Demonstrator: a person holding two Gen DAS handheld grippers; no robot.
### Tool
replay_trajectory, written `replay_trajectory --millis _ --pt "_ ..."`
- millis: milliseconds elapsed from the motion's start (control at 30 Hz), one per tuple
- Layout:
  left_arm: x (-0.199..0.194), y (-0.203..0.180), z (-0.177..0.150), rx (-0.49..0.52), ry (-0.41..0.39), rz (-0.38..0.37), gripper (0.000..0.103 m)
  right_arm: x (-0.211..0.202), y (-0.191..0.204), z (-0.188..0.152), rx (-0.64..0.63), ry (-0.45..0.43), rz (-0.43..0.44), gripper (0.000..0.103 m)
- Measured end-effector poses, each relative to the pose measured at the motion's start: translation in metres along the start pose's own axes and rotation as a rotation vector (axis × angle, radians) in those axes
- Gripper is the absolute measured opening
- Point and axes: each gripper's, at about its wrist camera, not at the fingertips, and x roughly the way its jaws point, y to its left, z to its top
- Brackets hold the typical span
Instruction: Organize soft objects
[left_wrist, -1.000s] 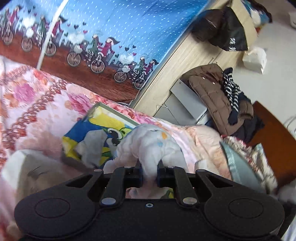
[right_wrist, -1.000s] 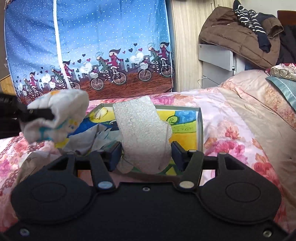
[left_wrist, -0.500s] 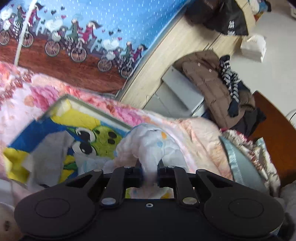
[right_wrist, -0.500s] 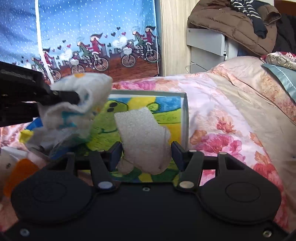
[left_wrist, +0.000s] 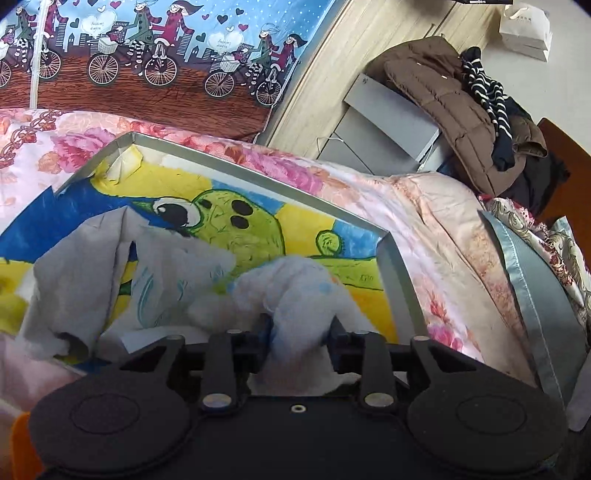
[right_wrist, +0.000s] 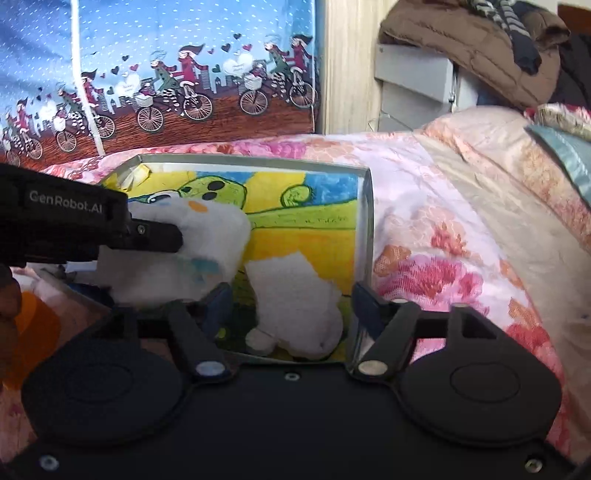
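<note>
A shallow tray (left_wrist: 258, 173) with a green cartoon picture lies on the flowered bedspread; it also shows in the right wrist view (right_wrist: 364, 229). My left gripper (left_wrist: 301, 326) has its jaws part open around a white printed cloth bundle (left_wrist: 295, 288) over the tray; from the right wrist view the gripper (right_wrist: 155, 236) still touches the bundle (right_wrist: 207, 236). A grey cloth (left_wrist: 74, 266) and another white printed cloth (left_wrist: 173, 269) lie in the tray. My right gripper (right_wrist: 291, 306) is open, with a white textured cloth (right_wrist: 295, 295) lying in the tray between its fingers.
The flowered bedspread (right_wrist: 443, 221) spreads to the right. A blue bicycle-print fabric wall (right_wrist: 166, 74) stands behind the tray. A brown jacket (left_wrist: 443, 96) lies on a grey cabinet. A light blue pillow (left_wrist: 532, 288) is at the right. Something orange (right_wrist: 33, 325) is at the lower left.
Both grippers moved down over the tray. The left jaws widened around the white bundle. The right jaws opened and the textured cloth now lies in the tray.
</note>
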Motion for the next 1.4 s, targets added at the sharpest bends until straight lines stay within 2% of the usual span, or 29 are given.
replay_trajectory --millis 33,100,200,267,433,500,600,800,1000,1200,1400 --pt "-0.004 0.001 0.000 0.000 -0.001 0.006 0.048 -0.004 0.003 0.001 -0.015 -0.008 -0.005 0.083" --pt "-0.013 0.001 0.002 0.000 -0.010 0.015 0.056 -0.014 0.010 0.003 -0.053 -0.034 -0.022 0.090" --pt "-0.031 -0.001 0.005 0.008 -0.032 0.020 0.061 -0.028 0.012 0.007 -0.067 -0.059 -0.031 0.096" --pt "-0.050 -0.003 0.006 0.026 -0.074 0.027 0.065 -0.039 0.011 0.010 -0.045 -0.079 -0.025 0.102" --pt "-0.112 -0.013 0.005 0.081 -0.240 0.063 0.084 -0.082 0.004 0.021 0.031 -0.146 0.000 0.102" --pt "-0.138 -0.017 0.002 0.114 -0.292 0.080 0.086 -0.100 0.006 0.027 0.045 -0.176 0.018 0.103" --pt "-0.178 -0.023 -0.009 0.144 -0.363 0.114 0.095 -0.131 0.010 0.031 0.067 -0.234 0.042 0.103" --pt "-0.247 -0.026 -0.040 0.169 -0.430 0.156 0.102 -0.180 0.027 0.010 0.107 -0.281 0.071 0.103" --pt "-0.305 -0.025 -0.092 0.216 -0.508 0.266 0.102 -0.207 0.058 -0.015 0.001 -0.297 0.026 0.103" --pt "-0.342 -0.008 -0.125 0.191 -0.508 0.316 0.102 -0.234 0.075 -0.035 -0.006 -0.310 0.053 0.103" --pt "-0.353 0.011 -0.150 0.151 -0.489 0.360 0.102 -0.262 0.090 -0.058 0.005 -0.290 0.000 0.103"
